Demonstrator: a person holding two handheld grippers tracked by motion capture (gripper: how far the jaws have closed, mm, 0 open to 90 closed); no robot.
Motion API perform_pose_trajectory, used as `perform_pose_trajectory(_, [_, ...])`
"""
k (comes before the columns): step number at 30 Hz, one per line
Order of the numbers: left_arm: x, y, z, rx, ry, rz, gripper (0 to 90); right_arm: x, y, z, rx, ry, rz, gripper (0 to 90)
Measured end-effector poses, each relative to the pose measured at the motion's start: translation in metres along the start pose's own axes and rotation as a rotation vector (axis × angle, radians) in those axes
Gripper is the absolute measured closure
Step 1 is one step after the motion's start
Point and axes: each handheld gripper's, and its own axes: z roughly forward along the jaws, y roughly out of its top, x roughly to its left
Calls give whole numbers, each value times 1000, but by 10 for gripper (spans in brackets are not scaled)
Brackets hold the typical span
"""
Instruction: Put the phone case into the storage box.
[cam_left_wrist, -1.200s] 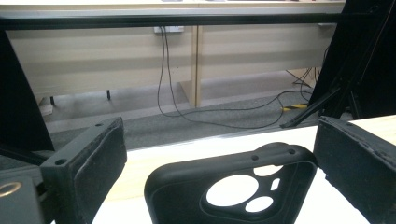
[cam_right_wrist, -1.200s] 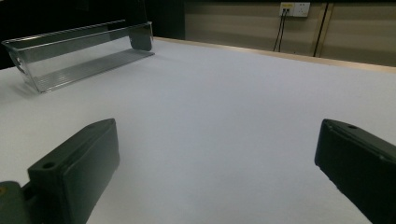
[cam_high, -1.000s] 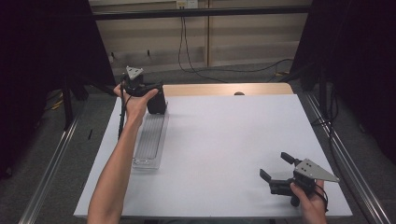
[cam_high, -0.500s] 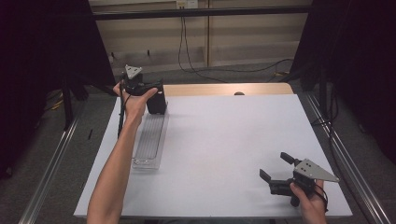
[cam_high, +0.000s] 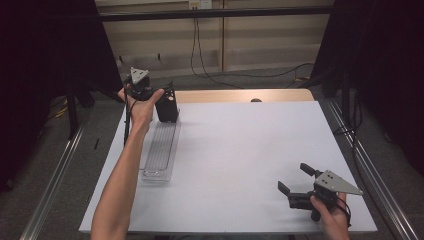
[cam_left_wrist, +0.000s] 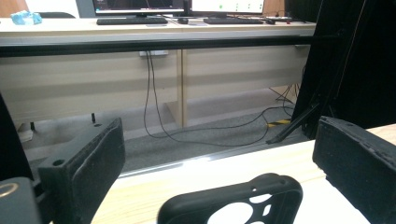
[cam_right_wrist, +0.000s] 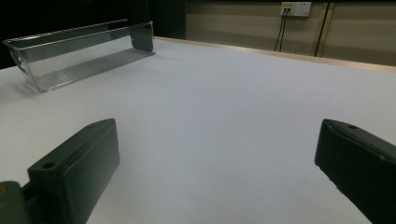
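A black phone case (cam_high: 168, 106) stands upright at the far end of a clear plastic tray (cam_high: 159, 152) near the table's far left corner. My left gripper (cam_high: 158, 96) is held at the case, and in the left gripper view its jaws stand wide open (cam_left_wrist: 219, 158). The case's camera-cutout end (cam_left_wrist: 233, 200) rises between them, touching neither pad. My right gripper (cam_high: 294, 177) rests low near the front right of the white table, open with nothing between its jaws (cam_right_wrist: 217, 154). The clear tray (cam_right_wrist: 79, 53) lies far off at the upper left of the right gripper view.
The white table top (cam_high: 250, 145) ends in a wooden strip (cam_high: 240, 95) along the far side. Metal rails (cam_high: 55, 170) run along both sides. Cables (cam_high: 210, 65) trail on the floor beyond, under a desk with keyboards (cam_left_wrist: 130, 21).
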Motion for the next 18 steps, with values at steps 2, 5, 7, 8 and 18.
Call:
perform_pose_trajectory(2, [2, 1, -2, 4, -4, -3, 22, 0, 0, 0, -1, 0, -1, 0])
perform_pose_trajectory(5, [4, 1, -6, 12, -25, -6, 19, 0, 0, 0, -1, -4, -1, 0])
perform_pose_trajectory(7, [3, 2, -8, 16, -26, 15, 18, 0, 0, 0, -2, -8, -4, 0])
perform_pose_trajectory(8, [3, 2, -9, 13, -26, 27, 18, 0, 0, 1, -3, -9, -5, 0])
perform_pose_trajectory(18, [0, 3, -22, -2, -69, 32, 29, -1, -1, -1, -5, -9, -4, 0])
